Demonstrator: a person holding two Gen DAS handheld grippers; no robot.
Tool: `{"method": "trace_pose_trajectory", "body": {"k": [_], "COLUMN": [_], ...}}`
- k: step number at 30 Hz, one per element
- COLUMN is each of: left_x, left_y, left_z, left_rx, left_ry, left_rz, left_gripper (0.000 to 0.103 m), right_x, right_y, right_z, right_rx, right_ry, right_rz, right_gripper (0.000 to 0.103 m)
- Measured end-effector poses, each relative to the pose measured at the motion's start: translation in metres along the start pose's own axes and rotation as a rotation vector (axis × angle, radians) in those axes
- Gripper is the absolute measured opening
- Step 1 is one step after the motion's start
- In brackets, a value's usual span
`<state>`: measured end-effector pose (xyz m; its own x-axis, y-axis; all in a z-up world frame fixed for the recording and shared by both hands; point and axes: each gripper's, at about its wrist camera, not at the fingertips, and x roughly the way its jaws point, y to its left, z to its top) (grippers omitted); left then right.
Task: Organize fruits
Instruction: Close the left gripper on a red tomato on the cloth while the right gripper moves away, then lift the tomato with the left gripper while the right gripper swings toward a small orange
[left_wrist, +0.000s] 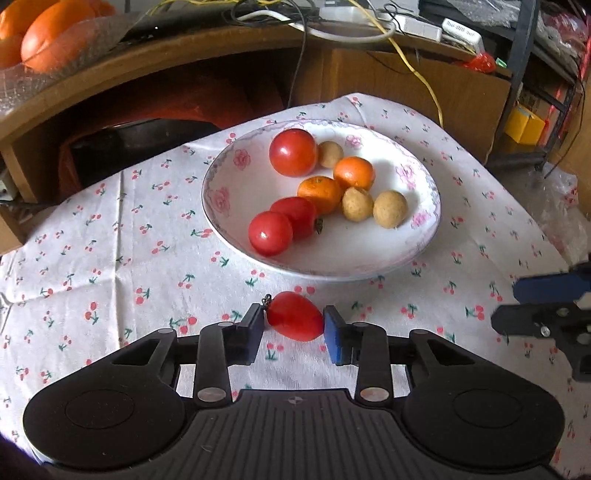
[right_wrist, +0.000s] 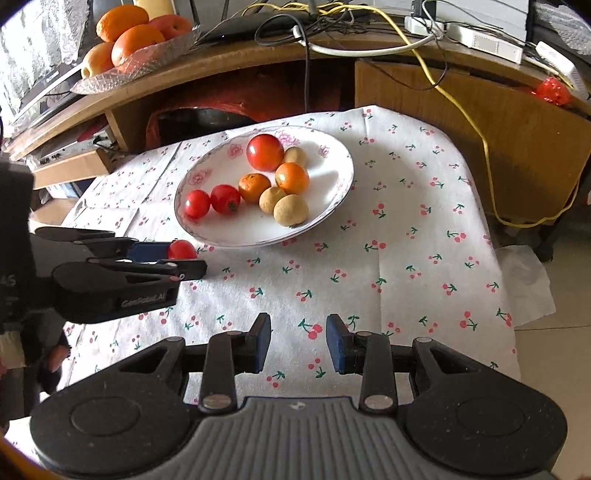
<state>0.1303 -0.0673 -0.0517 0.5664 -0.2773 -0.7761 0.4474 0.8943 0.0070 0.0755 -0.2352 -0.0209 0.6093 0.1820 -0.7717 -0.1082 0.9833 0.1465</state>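
A white cotton tablecloth (left_wrist: 110, 236), creased in a grid and printed with small red cherries, covers the counter. On it sits a glossy, shallow ceramic plate (left_wrist: 236, 206) with a pink rose and grey scroll border. The plate holds three smooth, shiny tomatoes (left_wrist: 293, 152), two dimpled mandarins (left_wrist: 354, 172) and three matte tan, rough-skinned round fruits, probably longans (left_wrist: 389, 209).

The left tongs (left_wrist: 294, 321) pinch a small red tomato (left_wrist: 294, 316) between their blue rubber pads (left_wrist: 334, 338). This tomato is egg-shaped with a slight point, glossy, and carries a dark dried stem at its upper left end. It is held just in front of the near rim of the plate, over the cloth; whether it touches the cloth cannot be told.

The right tongs (right_wrist: 298, 341) are spread apart with nothing between them, over bare cloth well short of the plate.

The right wrist view shows the left tongs from the side, with white lettering on the black plastic body and the tomato (right_wrist: 181, 250) peeking above the near finger, close to the plate's left rim (right_wrist: 221, 240). It also shows a textured glass dish of large oranges (right_wrist: 136, 40) on a curved wooden desk (right_wrist: 258, 55) behind, among tangled yellow and white cables. The left wrist view shows only the edge of the right tongs at its right border.
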Motion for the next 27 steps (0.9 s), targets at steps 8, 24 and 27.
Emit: {"method": "trace_pose_trajectory", "body": {"k": [8, 24, 27], "left_x": [-0.034, -0.118, -0.132], "left_y": [-0.022, 0.036, 0.051], "left_z": [-0.027, -0.053, -0.044], "left_rx": [0.022, -0.082, -0.138], "left_ry": [0.037, -0.051, -0.097], "left_rz": [-0.042, 0.038, 0.064], "left_gripper": [0.041, 0.042, 0.042], "right_x": [0.009, -0.017, -0.031], "right_y": [0.016, 0.029, 0.027], "right_z": [-0.008, -0.017, -0.003], "right_rx": [-0.08, -0.117, -0.109], "right_ry": [0.044, -0.004, -0.054], "right_rz": [0.026, 0.026, 0.043], "right_gripper": [0.033, 0.033, 0.033]}}
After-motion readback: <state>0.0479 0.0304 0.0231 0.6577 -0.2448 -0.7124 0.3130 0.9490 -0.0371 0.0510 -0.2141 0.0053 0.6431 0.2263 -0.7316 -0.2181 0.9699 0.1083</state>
